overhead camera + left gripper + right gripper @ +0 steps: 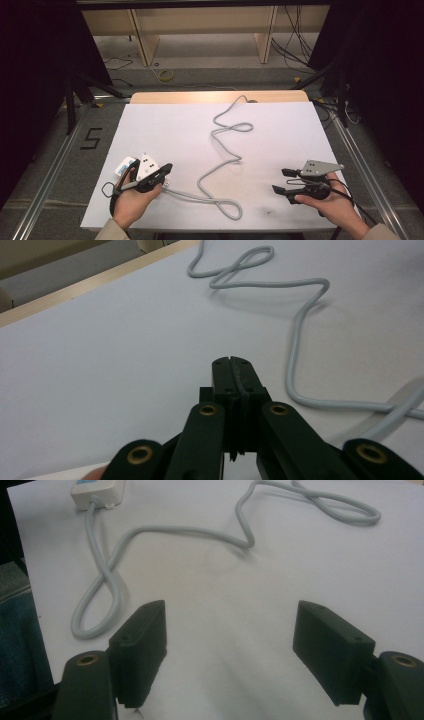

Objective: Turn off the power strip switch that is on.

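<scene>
a "5" mark (90,138) on the floor left of the table (150,130).

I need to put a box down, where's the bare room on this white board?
Free: the far-left patch beside the grey cable and the right side above the right tool. Crowded: the middle and near-left, by the cable's loops and the left tool.

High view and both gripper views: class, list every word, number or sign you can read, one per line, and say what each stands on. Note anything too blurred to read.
"5": black marking on the grey floor left of the table.
Blue label on the white box at the cable's end: too blurred to read.
No other text on the white table, the grey cable or either gripper.
</scene>
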Motion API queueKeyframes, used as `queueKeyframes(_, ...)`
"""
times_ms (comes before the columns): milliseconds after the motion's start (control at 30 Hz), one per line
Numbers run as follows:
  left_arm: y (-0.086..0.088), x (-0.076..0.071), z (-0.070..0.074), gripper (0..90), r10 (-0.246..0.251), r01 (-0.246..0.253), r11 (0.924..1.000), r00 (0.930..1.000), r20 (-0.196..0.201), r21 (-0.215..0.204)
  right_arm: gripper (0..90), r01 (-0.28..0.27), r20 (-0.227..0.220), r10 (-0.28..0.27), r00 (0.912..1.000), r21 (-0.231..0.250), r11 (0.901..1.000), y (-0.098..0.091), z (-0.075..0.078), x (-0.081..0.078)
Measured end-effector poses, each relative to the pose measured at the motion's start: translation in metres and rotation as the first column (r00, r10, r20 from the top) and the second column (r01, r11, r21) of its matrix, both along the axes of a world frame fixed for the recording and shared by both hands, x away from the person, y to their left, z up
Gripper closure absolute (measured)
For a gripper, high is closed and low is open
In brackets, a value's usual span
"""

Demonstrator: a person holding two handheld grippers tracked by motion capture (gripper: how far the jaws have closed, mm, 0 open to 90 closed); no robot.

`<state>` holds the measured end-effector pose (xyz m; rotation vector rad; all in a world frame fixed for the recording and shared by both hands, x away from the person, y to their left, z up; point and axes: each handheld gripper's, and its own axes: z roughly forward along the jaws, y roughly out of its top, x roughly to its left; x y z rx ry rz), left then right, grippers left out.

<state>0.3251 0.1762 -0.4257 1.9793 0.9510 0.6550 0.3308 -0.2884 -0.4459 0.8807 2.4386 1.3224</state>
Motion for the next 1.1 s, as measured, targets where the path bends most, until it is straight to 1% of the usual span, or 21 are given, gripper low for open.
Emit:
queueKeyframes(133,0.001,0.002,0.000,89.9,0.006,-0.006,1.0000,0.9999,-0.013,0.006,30.1,0.000,0.002,0.000,1.0000,-0.001,1.0000,0.000,0.000,0.000)
queueKeyframes(200,0.001,0.003,-0.001,89.9,0.014,-0.014,0.9999,0.9996,-0.023,-0.002,30.1,-0.001,0.001,0.001,1.0000,-0.002,1.0000,0.000,0.000,0.000)
queueKeyframes(300,0.002,0.005,-0.001,89.9,0.018,-0.018,0.9998,0.9994,-0.030,-0.002,30.1,0.000,0.002,0.000,1.0000,-0.004,1.0000,0.000,0.000,0.000)
queueKeyframes(400,0.003,0.006,-0.001,89.9,0.021,-0.021,0.9998,0.9994,-0.026,0.005,30.1,-0.005,0.006,0.005,1.0000,-0.003,1.0000,0.001,0.000,0.000)
queueKeyframes(567,0.007,0.009,-0.001,89.9,0.039,-0.039,0.9992,0.9986,-0.035,0.004,30.1,-0.003,0.007,0.003,1.0000,0.000,1.0000,0.001,0.000,0.000)
queueKeyframes(667,0.013,0.012,-0.001,89.9,0.060,-0.060,0.9982,0.9976,-0.035,0.008,30.1,-0.003,0.007,0.003,1.0000,0.000,1.0000,0.001,0.000,0.000)
queueKeyframes(800,0.017,0.014,-0.002,89.9,0.083,-0.083,0.9965,0.9956,-0.043,-0.001,30.1,-0.004,0.001,0.004,1.0000,-0.001,1.0000,0.002,0.000,-0.001)
queueKeyframes(1100,0.020,0.017,-0.002,89.9,0.102,-0.102,0.9948,0.9936,-0.049,0.005,30.1,-0.009,0.002,0.009,1.0000,-0.003,1.0000,0.002,0.000,-0.001)
